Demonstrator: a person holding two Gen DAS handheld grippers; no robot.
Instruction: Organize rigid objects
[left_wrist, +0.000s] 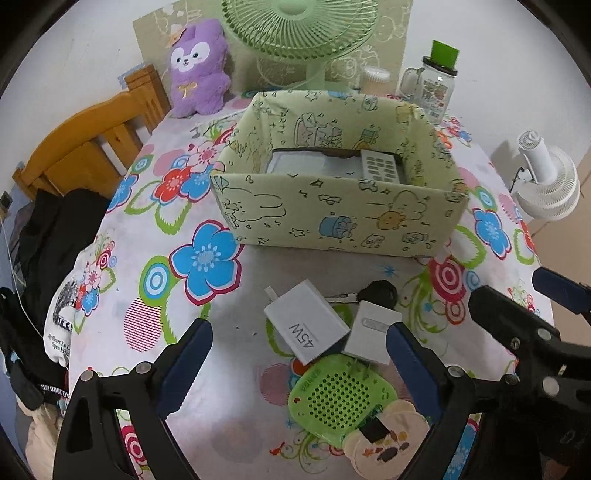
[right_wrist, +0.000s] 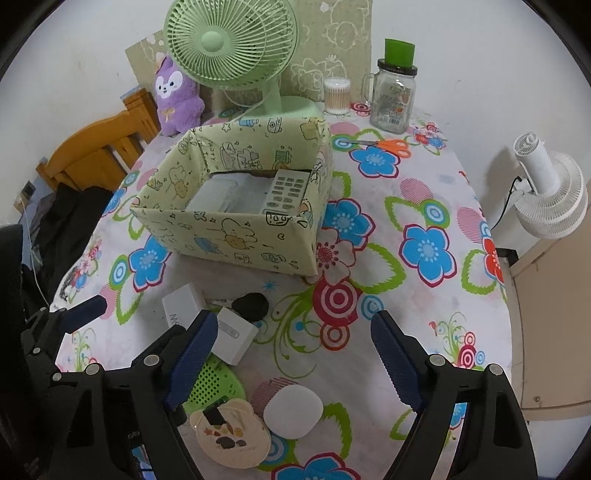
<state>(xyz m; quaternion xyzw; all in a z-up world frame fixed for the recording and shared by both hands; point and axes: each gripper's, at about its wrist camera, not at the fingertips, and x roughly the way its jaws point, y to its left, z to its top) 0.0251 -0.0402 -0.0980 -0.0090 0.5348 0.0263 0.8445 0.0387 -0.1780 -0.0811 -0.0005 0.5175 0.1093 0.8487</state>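
Observation:
A pale green patterned box (left_wrist: 332, 210) (right_wrist: 236, 236) stands on the flowered table and holds a white remote (left_wrist: 380, 168) (right_wrist: 286, 194) and a white flat item (left_wrist: 310, 164). In front lie a white 45W charger (left_wrist: 306, 325) (right_wrist: 183, 302), a smaller white adapter (left_wrist: 371, 330) (right_wrist: 234, 338), a black key fob (left_wrist: 378, 291) (right_wrist: 253, 304), a green perforated disc (left_wrist: 340, 398) (right_wrist: 214, 384), a cream round tag (left_wrist: 384, 439) (right_wrist: 231, 435) and a white pebble-shaped object (right_wrist: 293, 410). My left gripper (left_wrist: 295, 365) is open above the chargers. My right gripper (right_wrist: 291, 362) is open above the pebble.
A green desk fan (right_wrist: 229, 51), purple plush toy (left_wrist: 199, 70), glass mug jar with green lid (right_wrist: 393, 96), cotton swab tub (right_wrist: 337, 95) and orange scissors (right_wrist: 391, 147) stand at the back. A wooden chair (left_wrist: 88, 147) is on the left, a white fan (right_wrist: 550, 199) on the right.

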